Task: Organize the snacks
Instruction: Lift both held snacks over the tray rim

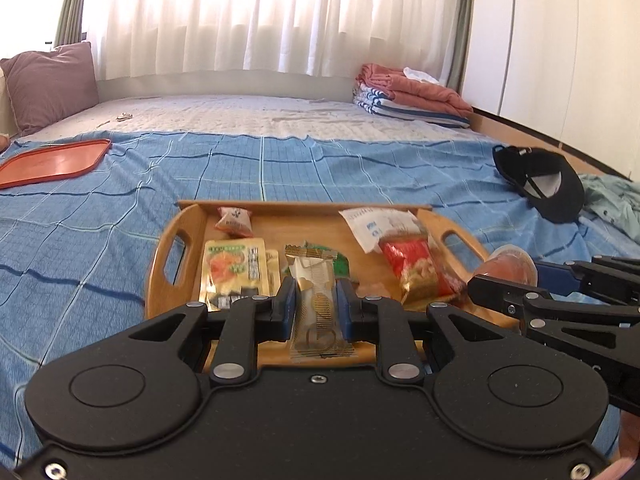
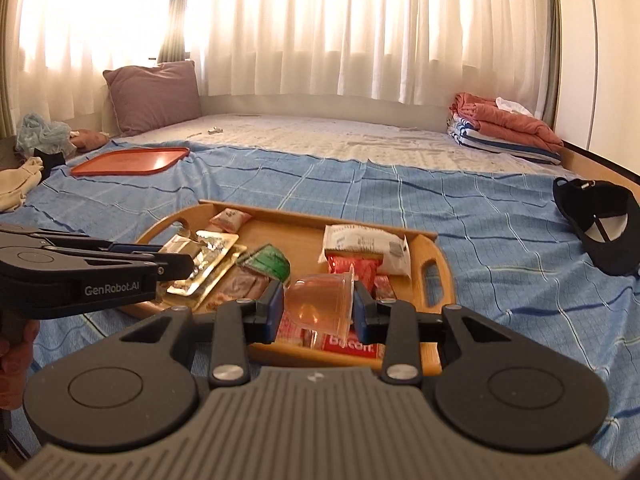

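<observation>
I am seeing my left gripper (image 1: 316, 304) clamping a gold-patterned snack packet (image 1: 318, 312) and my right gripper (image 2: 318, 304) pinching a jelly cup (image 2: 320, 300), apparently clear of the wooden tray (image 1: 176, 216).

Left gripper (image 1: 316, 304) points forward and down, jaws clamped tight on a slim gold-and-white snack packet (image 1: 318, 308). Right gripper (image 2: 319, 306) sits just beside it at a similar downward tilt, jaws pinching a clear jelly cup (image 2: 320, 300) from both sides.
</observation>
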The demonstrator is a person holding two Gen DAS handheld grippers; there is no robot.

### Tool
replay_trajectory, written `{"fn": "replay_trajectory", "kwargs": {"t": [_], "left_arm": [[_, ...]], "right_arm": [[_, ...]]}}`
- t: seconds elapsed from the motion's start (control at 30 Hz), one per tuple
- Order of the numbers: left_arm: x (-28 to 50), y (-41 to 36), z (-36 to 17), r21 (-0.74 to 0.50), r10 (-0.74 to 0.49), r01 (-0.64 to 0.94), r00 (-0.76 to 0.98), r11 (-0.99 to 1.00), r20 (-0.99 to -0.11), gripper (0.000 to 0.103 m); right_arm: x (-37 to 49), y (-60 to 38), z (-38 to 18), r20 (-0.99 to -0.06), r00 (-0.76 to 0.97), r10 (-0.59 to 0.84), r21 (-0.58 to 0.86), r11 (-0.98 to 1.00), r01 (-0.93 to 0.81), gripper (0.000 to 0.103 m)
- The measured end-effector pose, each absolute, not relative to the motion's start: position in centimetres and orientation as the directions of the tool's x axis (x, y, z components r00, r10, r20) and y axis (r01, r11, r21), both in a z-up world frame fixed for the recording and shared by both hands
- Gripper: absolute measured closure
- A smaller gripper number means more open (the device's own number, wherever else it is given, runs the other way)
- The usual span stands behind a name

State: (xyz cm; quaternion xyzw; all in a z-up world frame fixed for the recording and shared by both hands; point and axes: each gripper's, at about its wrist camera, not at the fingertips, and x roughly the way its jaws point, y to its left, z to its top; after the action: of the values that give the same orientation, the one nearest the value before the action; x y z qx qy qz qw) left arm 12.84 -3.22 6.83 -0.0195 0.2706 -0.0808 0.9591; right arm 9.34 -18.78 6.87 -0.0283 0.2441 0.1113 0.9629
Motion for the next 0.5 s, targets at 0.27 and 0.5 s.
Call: {"fn": "replay_trajectory", "kwargs": {"t": [0.27, 0.5], "left_arm": [[16.2, -2.4, 8.2, -0.105, -0.178, 0.144, 0.849, 0.984, -0.498, 0.082], [20.9, -1.5, 8.6, -0.175, -0.243, 0.177, 0.828, 0.968, -0.505, 0.082]], "right_arm": [[12.6, -18.3, 8.2, -0.477, 0.85, 0.224, 0.038, 0.971, -0.234, 0.064], [17.9, -19.4, 8.7, -0.528, 0.808, 0.261, 0.148, 0.965, -0.215, 0.064]]}}
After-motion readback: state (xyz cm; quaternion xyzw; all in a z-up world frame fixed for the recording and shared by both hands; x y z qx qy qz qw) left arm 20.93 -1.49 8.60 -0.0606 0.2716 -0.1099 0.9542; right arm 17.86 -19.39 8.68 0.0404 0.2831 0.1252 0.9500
